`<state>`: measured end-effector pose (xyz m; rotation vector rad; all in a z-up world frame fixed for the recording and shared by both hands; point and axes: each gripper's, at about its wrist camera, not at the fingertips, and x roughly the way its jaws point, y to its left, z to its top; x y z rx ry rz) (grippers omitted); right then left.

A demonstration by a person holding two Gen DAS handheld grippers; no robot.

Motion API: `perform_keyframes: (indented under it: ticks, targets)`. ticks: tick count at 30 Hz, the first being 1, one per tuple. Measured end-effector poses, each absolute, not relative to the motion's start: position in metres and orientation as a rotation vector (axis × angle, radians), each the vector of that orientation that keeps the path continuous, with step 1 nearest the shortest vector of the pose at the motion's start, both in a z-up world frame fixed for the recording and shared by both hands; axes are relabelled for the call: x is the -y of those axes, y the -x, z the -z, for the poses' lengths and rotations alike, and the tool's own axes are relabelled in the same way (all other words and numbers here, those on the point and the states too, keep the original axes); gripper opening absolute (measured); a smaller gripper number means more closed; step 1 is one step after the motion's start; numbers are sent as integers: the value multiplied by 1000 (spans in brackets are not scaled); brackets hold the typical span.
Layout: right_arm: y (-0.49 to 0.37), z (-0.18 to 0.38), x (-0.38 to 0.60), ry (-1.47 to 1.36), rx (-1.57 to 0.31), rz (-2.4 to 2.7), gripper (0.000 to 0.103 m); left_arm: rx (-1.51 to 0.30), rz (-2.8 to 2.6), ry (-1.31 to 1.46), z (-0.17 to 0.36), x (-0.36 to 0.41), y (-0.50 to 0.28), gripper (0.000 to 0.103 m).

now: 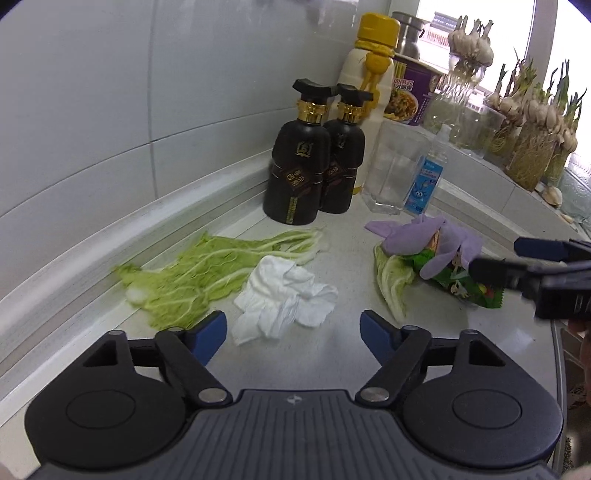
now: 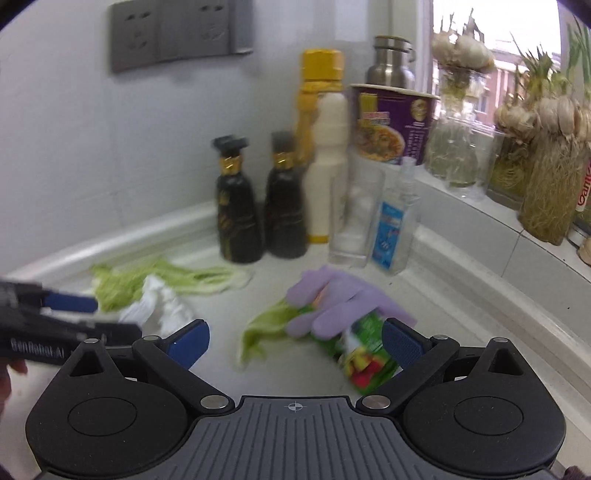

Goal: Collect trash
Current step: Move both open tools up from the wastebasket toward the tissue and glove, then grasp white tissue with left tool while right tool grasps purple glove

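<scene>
Left gripper (image 1: pixel 293 326) fingers spread, empty, crumpled white tissue (image 1: pixel 286 295) mid-frame on pale table (image 1: pixel 343 229). Right gripper (image 2: pixel 295 343) fingers apart; green snack wrapper (image 2: pixel 364 354) lower right, seemingly untouched, blurry.

On the bench (image 1: pixel 343 236): two black pump bottles, one (image 1: pixel 297 177) beside the other (image 1: pixel 341 166); one tall white bottle with a yellow cap (image 1: pixel 373 62); one clear glass tumbler (image 1: pixel 393 170); one small clear spray bottle with a blue label (image 1: pixel 428 173); one purple instant-noodle cup (image 1: pixel 410 96); one steel flask (image 1: pixel 408 33); two green cabbage leaves, a large one (image 1: pixel 207 273) and a smaller one (image 1: pixel 393 280); one crumpled white tissue (image 1: pixel 284 299); one purple glove (image 1: pixel 428 240); one green snack wrapper (image 1: pixel 465 284); several jars of sprouting garlic (image 1: pixel 532 136), number unclear.
</scene>
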<state>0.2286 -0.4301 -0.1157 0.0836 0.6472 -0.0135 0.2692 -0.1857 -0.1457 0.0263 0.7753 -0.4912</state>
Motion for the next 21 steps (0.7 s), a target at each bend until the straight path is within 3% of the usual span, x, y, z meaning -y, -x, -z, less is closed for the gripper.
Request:
perform_keyframes:
  ticks: [11, 14, 21]
  targets:
    - [-255, 132, 502, -335, -690, 121, 93, -800, 471, -25, 155, 201, -288, 46]
    - [-261, 144, 520, -472, -705, 128, 84, -819, 457, -22, 158, 204, -292, 40]
    - [-273, 169, 545, -714, -731, 112, 51, -843, 435, -25, 162, 207, -296, 23]
